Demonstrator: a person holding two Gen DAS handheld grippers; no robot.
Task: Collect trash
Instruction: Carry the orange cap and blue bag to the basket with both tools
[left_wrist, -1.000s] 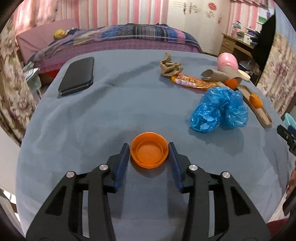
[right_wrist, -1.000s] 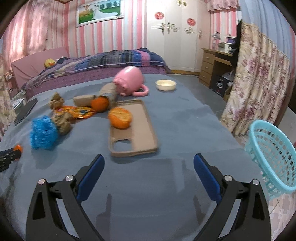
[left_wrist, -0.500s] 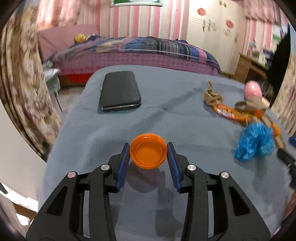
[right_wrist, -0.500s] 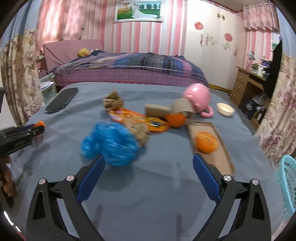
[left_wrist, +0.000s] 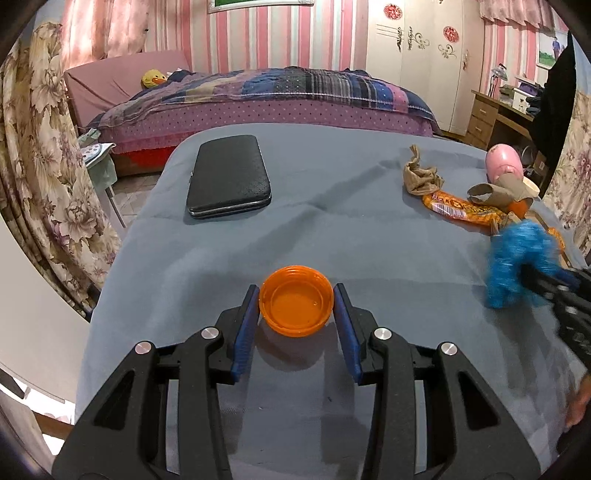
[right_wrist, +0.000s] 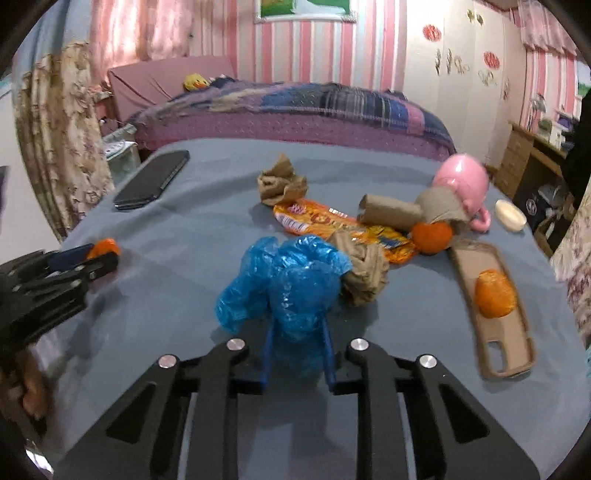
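My left gripper (left_wrist: 295, 288) is shut on an orange bottle cap (left_wrist: 295, 310), open side up, just above the grey-blue tablecloth (left_wrist: 332, 229). In the right wrist view that cap (right_wrist: 105, 246) shows at the far left between the left gripper's fingers (right_wrist: 74, 254). A crumpled blue plastic bag (right_wrist: 288, 273) sits between the blue pads of my right gripper (right_wrist: 298, 325); its jaws are closing and squeeze the bag's near end. From the left wrist the bag (left_wrist: 517, 262) is blurred at the right edge.
Beyond the bag lie crumpled brown paper (right_wrist: 282, 181), another wad (right_wrist: 364, 273), an orange snack wrapper (right_wrist: 332, 225), a cardboard tube (right_wrist: 388, 210), an orange (right_wrist: 432, 236), a pink pig mug (right_wrist: 461, 181) and a phone case (right_wrist: 506, 354). A black case (left_wrist: 229, 177) lies far left.
My right gripper swung left across the table to the blue bag and its wide jaws came together on it. The left gripper shifted a little, still holding the cap.
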